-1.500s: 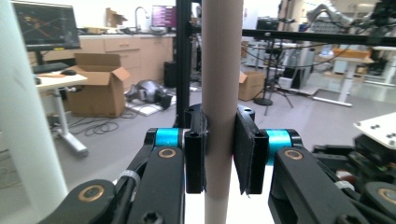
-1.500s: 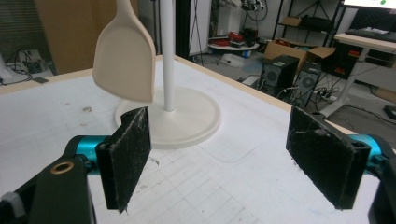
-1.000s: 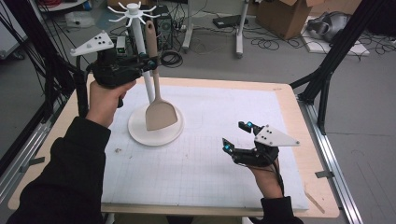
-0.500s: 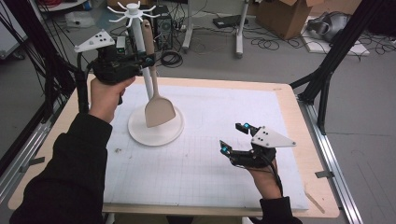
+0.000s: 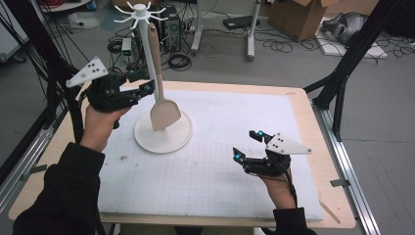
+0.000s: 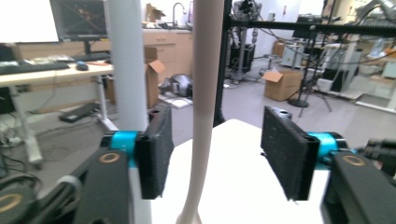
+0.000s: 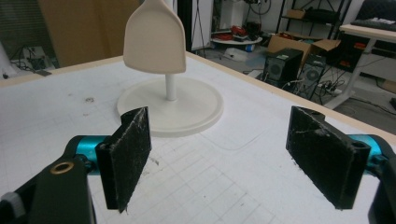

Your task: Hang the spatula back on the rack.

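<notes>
Currently my left gripper (image 6: 215, 154) gapes around the hanging spatula (image 5: 161, 105) at 11 o'clock, right gripper (image 7: 229, 158) gapes empty; a clumsy closure risks unhooking it.

No readable text, labels, brands or numbers anywhere

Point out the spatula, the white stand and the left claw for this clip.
spatula (image 5: 165, 114), high view, on its flat blade.
white stand (image 5: 171, 137), high view, on a bare part of its round base.
left claw (image 6: 215, 156), left gripper view, midway between its fingertips, either side of the spatula handle.
</notes>
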A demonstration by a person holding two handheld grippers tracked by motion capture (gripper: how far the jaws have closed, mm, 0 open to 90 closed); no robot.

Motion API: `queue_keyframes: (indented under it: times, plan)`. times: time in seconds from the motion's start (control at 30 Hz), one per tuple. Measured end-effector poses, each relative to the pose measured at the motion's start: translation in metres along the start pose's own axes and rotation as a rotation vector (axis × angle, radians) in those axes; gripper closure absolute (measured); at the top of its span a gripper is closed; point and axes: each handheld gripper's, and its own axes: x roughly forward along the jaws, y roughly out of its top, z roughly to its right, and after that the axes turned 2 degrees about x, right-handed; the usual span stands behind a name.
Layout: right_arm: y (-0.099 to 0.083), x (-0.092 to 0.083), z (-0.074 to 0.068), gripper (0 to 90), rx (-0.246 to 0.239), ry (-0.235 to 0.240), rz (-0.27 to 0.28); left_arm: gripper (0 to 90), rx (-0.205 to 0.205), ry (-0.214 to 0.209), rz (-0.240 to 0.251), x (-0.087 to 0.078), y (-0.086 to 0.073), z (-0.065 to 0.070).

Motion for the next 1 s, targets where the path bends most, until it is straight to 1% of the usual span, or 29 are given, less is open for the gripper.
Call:
queue_keyframes:
  times: [0.07,0.13,0.17,0.2,0.27,0.33,0.37,0.4,0.43,0.47,0.5,0.53,0.6,0.63,0.7,0.73,0.77,0.8,0.87,0.97,1.0]
  plan:
    - [-0.002,0.001,0.001,21.3,-0.005,-0.002,-0.008,38.9,-0.013,-0.022,0.019,-0.008,-0.011,0.001]
    - [-0.005,0.003,0.002,21.3,0.0,-0.006,-0.022,38.4,-0.008,-0.046,0.018,-0.016,-0.023,0.003]
    - [-0.007,0.004,0.003,21.3,0.001,-0.009,-0.027,36.6,-0.013,-0.047,0.017,-0.02,-0.028,0.004]
    - [-0.009,0.005,0.004,21.3,0.006,-0.011,-0.035,32.6,-0.021,-0.044,0.02,-0.023,-0.035,0.004]
    - [-0.014,0.006,0.005,21.2,0.015,-0.017,-0.053,26.7,-0.049,-0.049,0.023,-0.03,-0.047,0.004]
    - [-0.019,0.007,0.007,20.6,0.024,-0.026,-0.071,21.5,-0.081,-0.04,0.027,-0.036,-0.062,0.004]
    - [-0.022,0.007,0.008,20.4,0.026,-0.029,-0.08,19.5,-0.08,-0.03,0.024,-0.039,-0.069,0.005]
    - [-0.026,0.008,0.009,20.1,0.029,-0.035,-0.087,18.3,-0.073,-0.036,0.025,-0.042,-0.077,0.006]
    - [-0.029,0.008,0.01,19.3,0.029,-0.044,-0.095,18.2,-0.074,-0.043,0.031,-0.045,-0.084,0.006]
    - [-0.032,0.008,0.012,18.8,0.036,-0.048,-0.106,18.5,-0.07,-0.037,0.03,-0.047,-0.091,0.007]
    - [-0.035,0.009,0.013,18.7,0.035,-0.054,-0.112,18.4,-0.061,-0.027,0.02,-0.049,-0.097,0.007]
    - [-0.038,0.009,0.014,18.6,0.047,-0.056,-0.127,18.4,-0.042,-0.017,0.01,-0.051,-0.103,0.007]
    - [-0.043,0.007,0.018,18.2,0.05,-0.062,-0.143,18.5,-0.016,0.003,-0.016,-0.056,-0.115,0.007]
    - [-0.046,0.006,0.019,18.0,0.053,-0.065,-0.148,18.5,-0.011,0.008,-0.028,-0.058,-0.121,0.007]
    - [-0.051,0.001,0.022,17.8,0.051,-0.078,-0.142,18.7,-0.015,0.014,-0.053,-0.062,-0.135,0.005]
    - [-0.054,-0.001,0.023,17.8,0.065,-0.079,-0.143,18.9,-0.02,0.021,-0.064,-0.065,-0.141,0.005]
    - [-0.057,-0.003,0.024,17.8,0.068,-0.076,-0.141,19.3,-0.031,0.024,-0.067,-0.067,-0.146,0.004]
    - [-0.06,-0.005,0.026,17.8,0.081,-0.078,-0.139,19.5,-0.042,0.026,-0.065,-0.07,-0.152,0.004]
    - [-0.066,-0.008,0.028,17.8,0.098,-0.092,-0.135,19.7,-0.056,0.032,-0.065,-0.074,-0.161,0.004]
    - [-0.072,-0.014,0.031,17.8,0.101,-0.118,-0.117,19.9,-0.077,0.035,-0.072,-0.077,-0.172,0.005]
    - [-0.074,-0.016,0.032,17.8,0.105,-0.129,-0.107,20.1,-0.078,0.035,-0.078,-0.078,-0.175,0.006]
